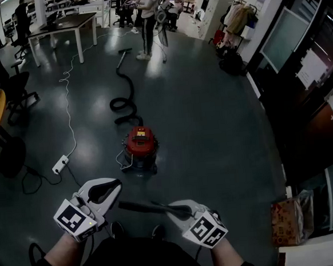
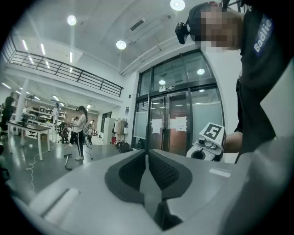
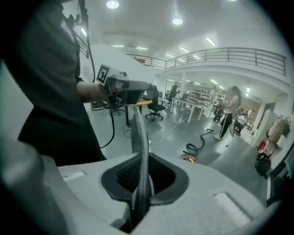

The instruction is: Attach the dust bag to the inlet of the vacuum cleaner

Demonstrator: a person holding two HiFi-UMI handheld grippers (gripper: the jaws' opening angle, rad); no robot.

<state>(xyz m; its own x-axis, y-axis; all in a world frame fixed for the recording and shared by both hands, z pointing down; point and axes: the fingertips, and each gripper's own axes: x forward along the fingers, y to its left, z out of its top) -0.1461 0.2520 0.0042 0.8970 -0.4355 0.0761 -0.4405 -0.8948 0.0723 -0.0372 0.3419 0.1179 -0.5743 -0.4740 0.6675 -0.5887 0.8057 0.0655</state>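
Note:
A flat dark dust bag hangs stretched between my two grippers at waist height. My left gripper is shut on its left end, where the bag shows edge-on as a thin grey sheet between the jaws. The right gripper is shut on the other end; there the bag runs edge-on up toward the left gripper. The vacuum cleaner, with a red lid on a round drum, stands on the floor ahead of both grippers. Its inlet is too small to make out.
A black hose snakes from the vacuum toward a standing person. A white power strip with cable lies left of the vacuum. Office chairs and tables stand at the left, a brown box and glass doors at the right.

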